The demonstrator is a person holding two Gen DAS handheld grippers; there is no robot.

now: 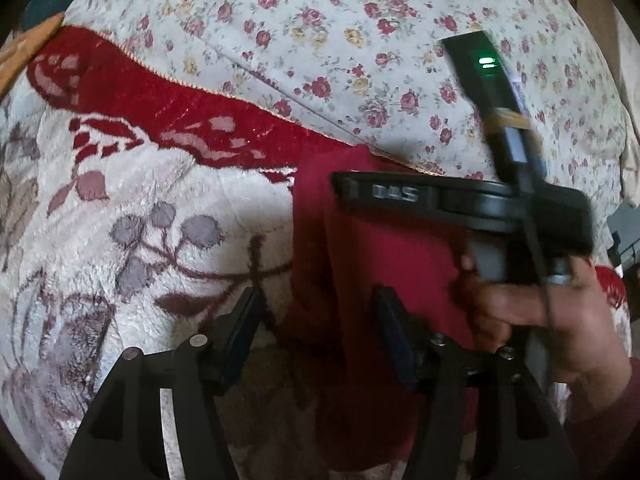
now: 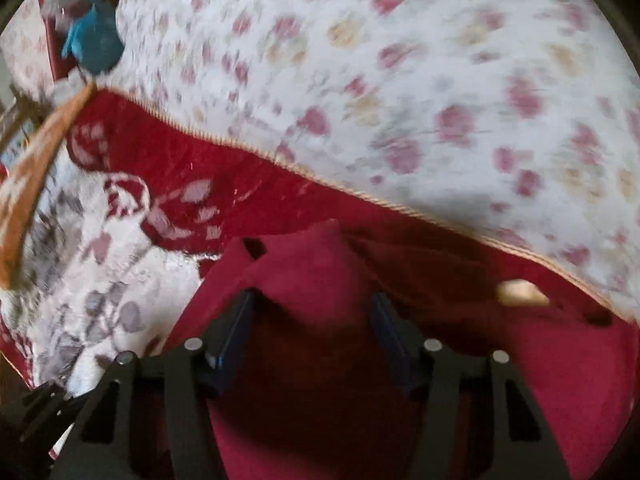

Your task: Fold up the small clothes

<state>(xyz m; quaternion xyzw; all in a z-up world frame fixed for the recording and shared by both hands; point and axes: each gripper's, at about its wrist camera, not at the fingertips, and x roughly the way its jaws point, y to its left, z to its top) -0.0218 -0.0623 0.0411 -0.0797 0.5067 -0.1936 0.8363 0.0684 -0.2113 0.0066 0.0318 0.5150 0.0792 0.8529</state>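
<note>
Far left, left wrist view: plush blanket (image 1: 120, 208), cream with grey-mauve floral print and a dark red border band, carrying everything. Beyond its piped edge, rose-print sheet (image 1: 320, 40).

Centre: left gripper (image 1: 316, 320) jaws wide, holding nothing. Left finger over bare blanket, right finger over the cloth; contact not resolvable.

Red garment (image 1: 384, 264), small and fleece-like, exact type unclear. Sits near the blanket's far piped edge, right of centre, partly overlapping the red border band. Looks bunched and raised, with one vertical crease running down it.

Right: right gripper (image 1: 460, 200) seen side-on, blurred, held by right hand (image 1: 560, 320), directly over the garment. Green LED lit on its body.

Right wrist view, heavily motion-blurred: right gripper (image 2: 312, 312) jaws wide, straddling a peaked ridge of the red garment (image 2: 304, 280), not clamped. Small slit or hole near the peak's left side. Pale blob at right on the red fabric, unidentifiable.

Progress, judged: early to mid. No flat, squared stack visible; garment rumpled, at most one fold in. Left: flatten, fold, square up.

Orientation: long axis appears to run near-to-far, toward the piped edge, peak pointing at the sheet. True outline hidden by grippers, so tentative.
</note>
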